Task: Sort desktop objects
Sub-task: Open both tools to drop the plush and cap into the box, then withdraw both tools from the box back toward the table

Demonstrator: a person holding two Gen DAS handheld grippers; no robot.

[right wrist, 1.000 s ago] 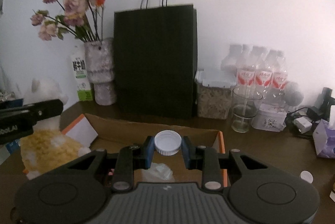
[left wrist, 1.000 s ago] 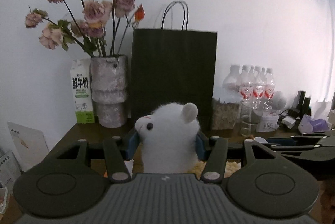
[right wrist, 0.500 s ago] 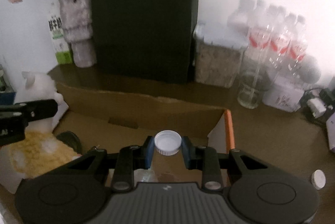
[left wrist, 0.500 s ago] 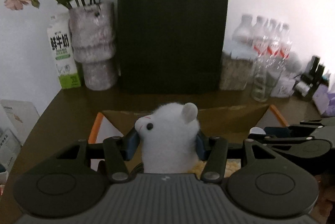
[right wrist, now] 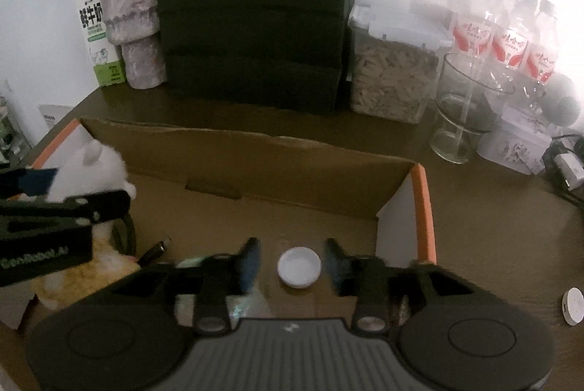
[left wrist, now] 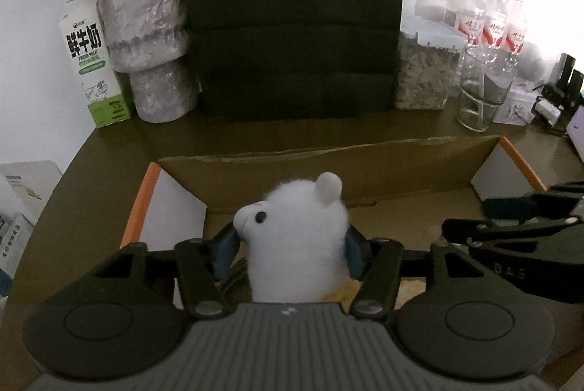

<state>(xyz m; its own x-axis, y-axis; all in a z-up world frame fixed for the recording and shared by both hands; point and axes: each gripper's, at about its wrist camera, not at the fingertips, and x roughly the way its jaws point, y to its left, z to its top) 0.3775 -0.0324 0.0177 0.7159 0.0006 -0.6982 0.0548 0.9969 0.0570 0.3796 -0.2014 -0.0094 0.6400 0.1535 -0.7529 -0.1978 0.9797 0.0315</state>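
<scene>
Left wrist view: left gripper (left wrist: pixel 290 246) is over the open cardboard box (left wrist: pixel 328 168), its fingers (left wrist: pixel 224 248) on either side of the white plush toy (left wrist: pixel 292 237). The fingers are spreading; the blue pads sit at the toy's flanks (whether they still press into the fur, cannot tell). The toy's yellowish lower body is down inside the box.

Right wrist view: right gripper (right wrist: pixel 292 263) is also over the box, fingers opening with clear gaps on both sides of the white bottle cap (right wrist: pixel 299 267), which lies between them, apparently on or just above the box floor. A cable and a few small items lie in the box nearby. A second white cap (right wrist: pixel 573 306) sits on the table (right wrist: pixel 492 226) outside the box, to the right.

Step in hand, as I judge it: releasing both objects into the box.

Next move calls for: fingers fully clear of toy and cap, then lifting both grippers straight out without dragging the fur or nudging the cap; the cap on the table looks like the likely next pick.
</scene>
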